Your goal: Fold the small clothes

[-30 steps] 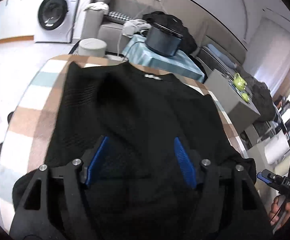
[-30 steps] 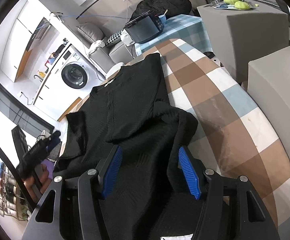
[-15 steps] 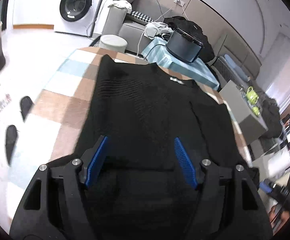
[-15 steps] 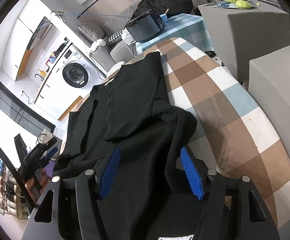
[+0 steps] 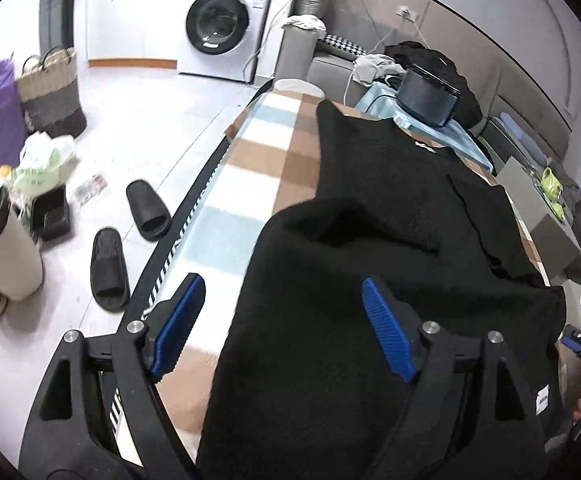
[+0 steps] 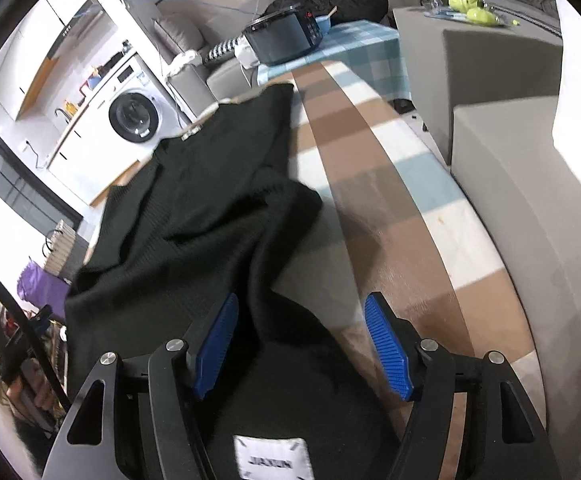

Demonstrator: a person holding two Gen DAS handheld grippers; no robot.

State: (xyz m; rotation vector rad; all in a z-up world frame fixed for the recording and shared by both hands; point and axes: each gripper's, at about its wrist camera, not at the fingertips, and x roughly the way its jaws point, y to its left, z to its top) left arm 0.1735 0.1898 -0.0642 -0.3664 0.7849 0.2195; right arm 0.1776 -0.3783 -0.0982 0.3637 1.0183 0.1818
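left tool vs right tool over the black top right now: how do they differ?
Left tool: the garment's left edge runs between its blue pads, one pad over checked cloth, the other over the black top.
Right tool: the garment's right edge runs between its pads, with checked cloth toward the right pad.
Left jaws stand wider.
Shared: both opening, neither pressing on fabric.

home laundry corner: washing machine (image 5: 218,28)

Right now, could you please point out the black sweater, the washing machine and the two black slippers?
black sweater (image 5: 390,216): left wrist view, its upper body.
washing machine (image 5: 217,22): left wrist view, its round door.
black slippers (image 5: 147,210): left wrist view, the farther slipper's strap.
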